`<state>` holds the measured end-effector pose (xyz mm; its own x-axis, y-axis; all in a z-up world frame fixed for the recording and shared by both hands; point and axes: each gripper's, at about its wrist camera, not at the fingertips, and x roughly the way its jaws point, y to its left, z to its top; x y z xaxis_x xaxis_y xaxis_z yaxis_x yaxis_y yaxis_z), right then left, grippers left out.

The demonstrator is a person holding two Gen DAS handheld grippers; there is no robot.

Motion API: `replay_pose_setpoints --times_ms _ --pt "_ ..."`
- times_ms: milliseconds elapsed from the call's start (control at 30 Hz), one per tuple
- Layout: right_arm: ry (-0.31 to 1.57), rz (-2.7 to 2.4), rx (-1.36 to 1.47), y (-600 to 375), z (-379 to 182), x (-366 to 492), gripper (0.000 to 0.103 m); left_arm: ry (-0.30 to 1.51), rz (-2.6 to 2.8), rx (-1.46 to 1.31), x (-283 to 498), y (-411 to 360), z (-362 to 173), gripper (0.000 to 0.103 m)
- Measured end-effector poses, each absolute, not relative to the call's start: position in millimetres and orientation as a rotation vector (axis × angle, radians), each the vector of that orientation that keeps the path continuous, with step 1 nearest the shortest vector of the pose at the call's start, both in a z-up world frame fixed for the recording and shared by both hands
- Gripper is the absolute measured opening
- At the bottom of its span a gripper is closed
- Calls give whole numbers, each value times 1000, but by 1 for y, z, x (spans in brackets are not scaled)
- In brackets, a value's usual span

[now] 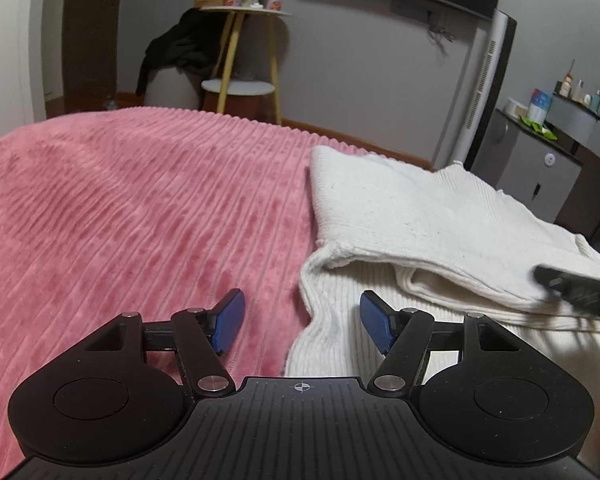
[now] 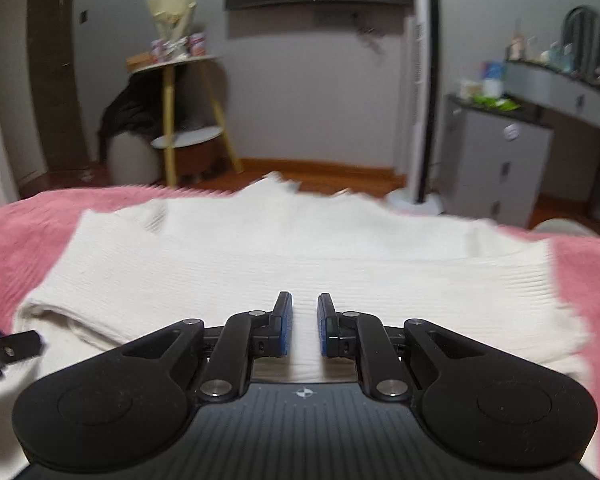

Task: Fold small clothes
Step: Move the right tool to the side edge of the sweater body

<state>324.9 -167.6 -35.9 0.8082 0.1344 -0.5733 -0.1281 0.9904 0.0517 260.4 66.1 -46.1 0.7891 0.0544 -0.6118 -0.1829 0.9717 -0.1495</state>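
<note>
Found a white ribbed knit garment (image 2: 300,248) lying on the bed's pink ribbed blanket (image 1: 120,208), toward the blanket's right half in the left wrist view. Noted one fold apparently made: an upper layer doubled over a lower one, with a rolled edge showing near the garment's left side. Judged the folding partly done; a wide rectangle remained, likely needing at least one more fold and a squaring of edges. Recorded the left tool (image 1: 302,326) spread wide and empty, straddling the garment's left border, one blue pad over blanket, the other over knit. Recorded the right tool (image 2: 305,324) narrowed to a slim gap over the garment's near middle, gripping nothing visible. Right wrist view blurred; finer detail not confirmed.
</note>
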Motion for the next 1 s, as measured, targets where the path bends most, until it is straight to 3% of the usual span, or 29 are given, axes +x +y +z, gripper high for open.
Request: replay_pose_setpoints --times_ms 333,567,733,1000 --pt "547 64 -166 -170 -34 287 15 658 130 -227 260 69 -47 71" --pt "630 35 -184 -200 -47 296 17 666 127 -120 259 58 -53 73" --pt "677 29 -196 -205 -28 254 34 689 124 -182 249 67 -46 73" --pt "761 -78 22 -264 -24 166 38 754 129 -229 221 69 -40 73"
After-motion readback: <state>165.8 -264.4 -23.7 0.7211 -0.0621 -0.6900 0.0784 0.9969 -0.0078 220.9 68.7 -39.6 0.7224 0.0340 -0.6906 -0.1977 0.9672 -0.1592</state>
